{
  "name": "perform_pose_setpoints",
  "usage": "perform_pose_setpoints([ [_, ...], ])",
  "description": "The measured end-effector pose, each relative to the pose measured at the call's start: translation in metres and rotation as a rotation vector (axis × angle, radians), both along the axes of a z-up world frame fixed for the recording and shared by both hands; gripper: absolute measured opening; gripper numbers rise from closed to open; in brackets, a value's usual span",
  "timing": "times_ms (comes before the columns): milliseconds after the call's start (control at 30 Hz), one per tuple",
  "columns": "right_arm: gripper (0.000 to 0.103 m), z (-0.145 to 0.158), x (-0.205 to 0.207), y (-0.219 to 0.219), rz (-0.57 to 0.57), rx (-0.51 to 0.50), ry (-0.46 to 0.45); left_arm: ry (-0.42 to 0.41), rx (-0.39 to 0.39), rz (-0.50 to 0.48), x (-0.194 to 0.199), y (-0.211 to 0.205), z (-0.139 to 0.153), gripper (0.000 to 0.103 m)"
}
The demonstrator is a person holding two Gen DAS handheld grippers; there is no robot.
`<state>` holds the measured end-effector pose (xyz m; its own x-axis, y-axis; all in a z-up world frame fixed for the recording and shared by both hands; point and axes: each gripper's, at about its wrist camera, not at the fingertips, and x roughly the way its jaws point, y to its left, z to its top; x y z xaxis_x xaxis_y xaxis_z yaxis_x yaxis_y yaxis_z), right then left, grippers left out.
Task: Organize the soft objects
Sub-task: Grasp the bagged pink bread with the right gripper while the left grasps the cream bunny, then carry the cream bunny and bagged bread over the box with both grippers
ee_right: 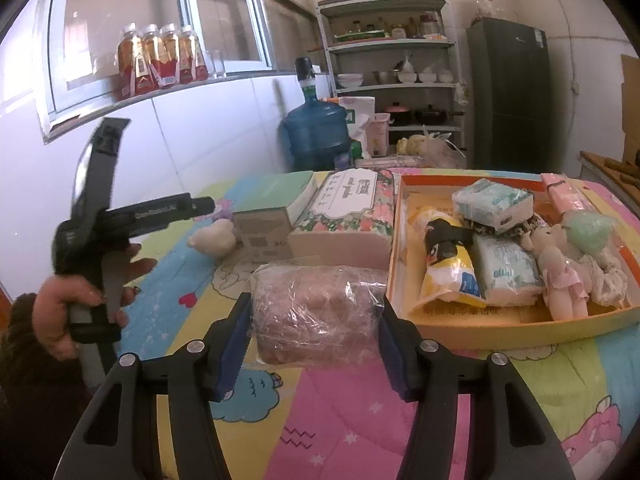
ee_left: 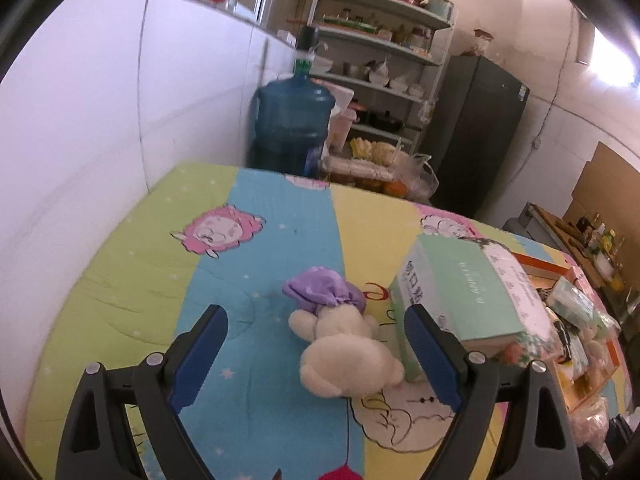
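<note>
Tray (ee_right: 472, 332): tissue packs (ee_right: 494, 202), dolls (ee_right: 560, 276) | right gripper (ee_right: 312, 344) clamps plastic-wrapped bundle (ee_right: 316, 312) | left gripper (ee_left: 316, 360) agape, empty

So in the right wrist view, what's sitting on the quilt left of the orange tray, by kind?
Boxes: 3, namely the mint-green box, the brown cardboard box and the floral box
Plush toys: 1, the white plush toy
Wrapped bundles: 1, the clear-wrapped bundle
Total: 5
</note>
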<state>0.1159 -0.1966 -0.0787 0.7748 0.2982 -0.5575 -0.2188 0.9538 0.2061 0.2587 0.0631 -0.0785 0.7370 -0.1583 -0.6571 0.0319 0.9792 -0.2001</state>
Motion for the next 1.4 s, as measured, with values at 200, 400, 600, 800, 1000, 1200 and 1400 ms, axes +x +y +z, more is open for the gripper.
perform_pose_setpoints([
  [200, 0.06, -0.002, 0.009, 0.0, 0.007, 0.01, 0.004, 0.07, -0.046, 0.0, 0.018, 0.003, -0.019, 0.09],
  [400, 0.06, -0.005, 0.015, 0.004, 0.014, 0.016, 0.011, 0.117, -0.081, -0.031, 0.022, 0.002, -0.035, 0.077],
  [600, 0.06, -0.007, 0.018, 0.009, 0.018, 0.012, 0.018, 0.105, -0.101, -0.092, 0.019, -0.008, -0.035, 0.043],
  [800, 0.06, -0.007, 0.016, 0.011, 0.02, 0.007, 0.015, 0.06, -0.111, -0.075, 0.011, -0.005, -0.028, 0.041],
  [1000, 0.06, 0.001, 0.015, 0.013, 0.024, 0.001, -0.014, -0.033, -0.084, -0.039, -0.009, 0.002, -0.005, 0.041],
  [1200, 0.06, 0.024, 0.017, 0.019, 0.043, -0.012, -0.088, -0.117, -0.056, -0.039, -0.038, -0.003, 0.027, 0.041],
  [1400, 0.06, 0.048, 0.023, 0.014, 0.034, -0.016, -0.166, -0.18, -0.049, -0.067, -0.053, -0.022, 0.057, 0.041],
])
